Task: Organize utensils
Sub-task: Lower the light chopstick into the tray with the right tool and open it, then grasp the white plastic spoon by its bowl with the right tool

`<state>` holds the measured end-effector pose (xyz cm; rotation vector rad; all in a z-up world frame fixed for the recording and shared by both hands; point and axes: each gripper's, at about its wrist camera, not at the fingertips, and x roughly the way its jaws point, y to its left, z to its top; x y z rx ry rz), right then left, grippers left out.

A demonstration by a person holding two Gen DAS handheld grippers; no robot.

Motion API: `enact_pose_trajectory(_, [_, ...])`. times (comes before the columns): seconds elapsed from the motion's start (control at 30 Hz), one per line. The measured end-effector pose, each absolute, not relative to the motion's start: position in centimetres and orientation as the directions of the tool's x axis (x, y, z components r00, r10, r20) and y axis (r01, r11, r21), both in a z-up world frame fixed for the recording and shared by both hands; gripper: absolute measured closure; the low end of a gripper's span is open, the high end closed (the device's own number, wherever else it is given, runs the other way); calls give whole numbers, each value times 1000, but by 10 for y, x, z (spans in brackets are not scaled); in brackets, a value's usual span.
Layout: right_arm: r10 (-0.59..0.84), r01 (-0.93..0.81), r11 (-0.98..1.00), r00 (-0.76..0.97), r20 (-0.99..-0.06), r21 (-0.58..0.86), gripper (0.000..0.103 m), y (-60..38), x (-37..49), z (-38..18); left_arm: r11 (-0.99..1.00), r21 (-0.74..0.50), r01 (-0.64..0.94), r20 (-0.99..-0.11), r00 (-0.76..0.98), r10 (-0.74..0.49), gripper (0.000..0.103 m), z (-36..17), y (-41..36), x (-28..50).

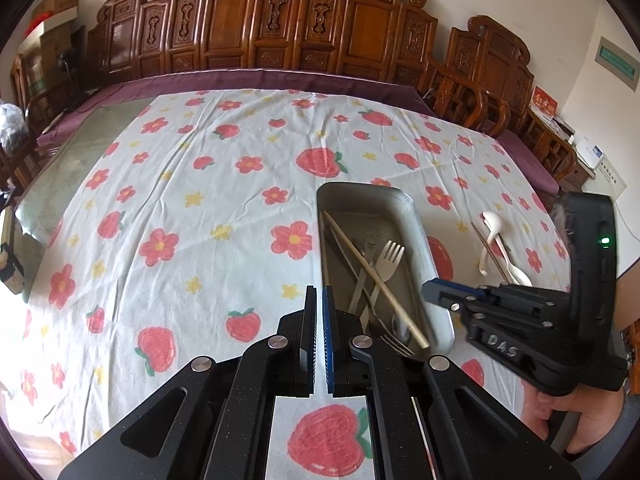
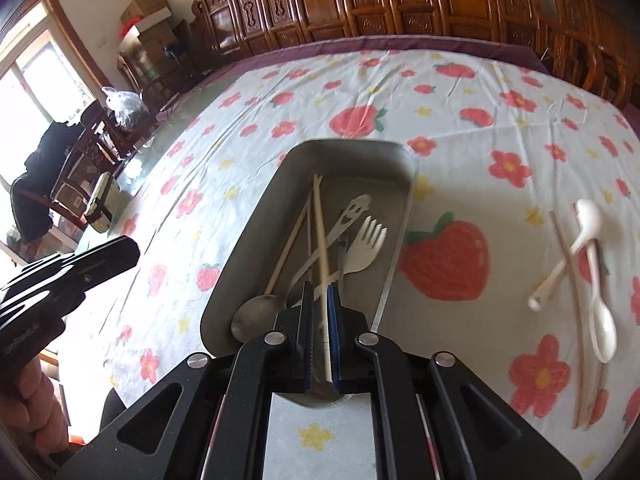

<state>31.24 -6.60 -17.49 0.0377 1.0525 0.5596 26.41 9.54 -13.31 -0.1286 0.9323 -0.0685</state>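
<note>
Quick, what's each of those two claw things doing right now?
Left gripper: closed, holding nothing, over the cloth.
Right gripper: nearly closed around a chopstick above the metal tray; firm grip cannot be told.

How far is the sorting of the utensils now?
Partly done. The metal tray already holds a fork, a spoon and chopsticks. The right gripper grips one chopstick above the tray. Two white spoons and a chopstick pair remain on the tablecloth.
</note>
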Motion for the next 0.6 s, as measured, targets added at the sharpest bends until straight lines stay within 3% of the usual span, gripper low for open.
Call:
enact_pose_trajectory(0.17, [417,-414,879,432,-800,235,94,-106,300,-161,990,-142,27,-796,591,-130,98,-132,83,264])
enact_pose_trajectory(0.2, [403,-408,886,444,-800,220,94,-117,296,-160,989,-141,34,-796,590,-134,94,-132,80,264])
enact_pose_trajectory(0.23, [392,-401,892,454,-800,209,94,-127,294,-159,989,-141,42,-795,590,-138,80,-132,76,264])
enact_pose_trajectory(0.27, [375,-391,900,467,-801,193,94,-142,290,-158,989,-142,49,-793,592,-144,74,-132,73,264])
enact_pose_trajectory(0.33, [338,-368,915,483,-808,162,91,-166,285,-159,988,-139,63,-793,591,-149,72,-133,65,264])
enact_pose_trajectory(0.4, [304,-337,931,495,-814,143,85,-192,282,-162,987,-144,77,-797,582,-162,65,-136,56,265])
enact_pose_trajectory(0.53, [245,-270,956,507,-826,118,84,-238,280,-171,983,-149,107,-800,571,-184,51,-141,35,268])
enact_pose_trajectory(0.6, [225,-239,964,508,-831,115,79,-258,281,-176,981,-150,119,-803,565,-191,48,-143,27,269])
